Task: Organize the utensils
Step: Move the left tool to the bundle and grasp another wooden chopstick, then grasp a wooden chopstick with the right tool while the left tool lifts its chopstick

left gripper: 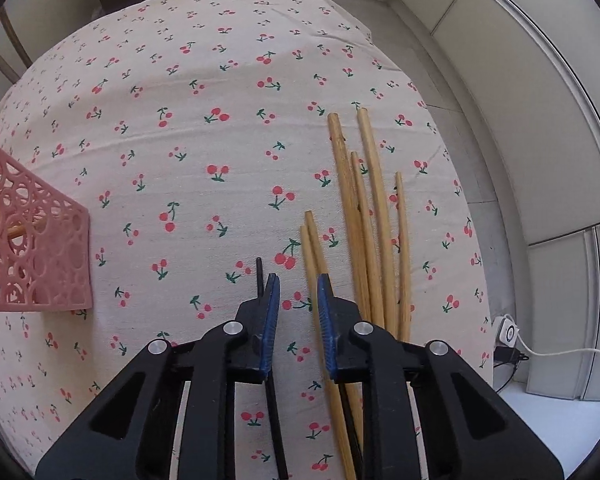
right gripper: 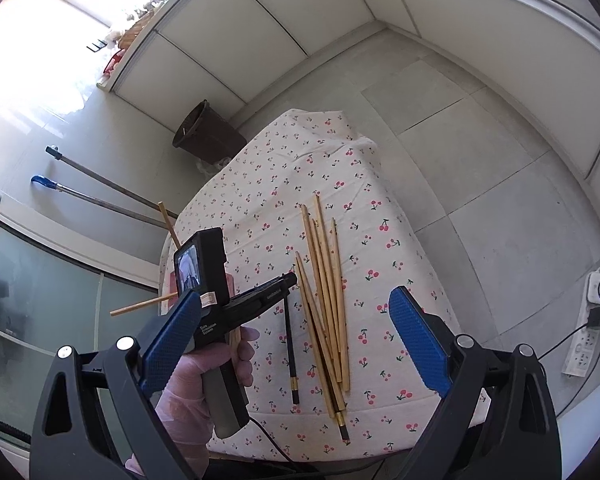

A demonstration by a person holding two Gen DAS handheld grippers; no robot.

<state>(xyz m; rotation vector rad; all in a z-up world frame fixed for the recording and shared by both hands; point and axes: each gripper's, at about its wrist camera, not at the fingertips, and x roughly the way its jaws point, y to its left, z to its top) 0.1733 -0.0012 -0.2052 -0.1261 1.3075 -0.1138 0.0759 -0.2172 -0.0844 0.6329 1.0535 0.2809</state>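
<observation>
Several wooden chopsticks (left gripper: 364, 216) lie in a loose bundle on the cherry-print tablecloth (left gripper: 204, 120), right of centre. A single black chopstick (left gripper: 259, 274) lies just left of them. My left gripper (left gripper: 298, 284) is open and empty, low over the cloth between the black chopstick and the bundle. A pink perforated holder (left gripper: 32, 248) stands at the left edge with a wooden stick inside. In the right wrist view the bundle (right gripper: 324, 292) and the black chopstick (right gripper: 290, 348) lie below. My right gripper (right gripper: 296, 340) is wide open, empty, high above the table.
The left hand-held gripper (right gripper: 220, 304) and a gloved hand show in the right wrist view. A dark bin (right gripper: 208, 132) stands beyond the table's far end. Two long-handled tools (right gripper: 100, 196) lie on the floor. A power strip (right gripper: 588, 332) lies at the right.
</observation>
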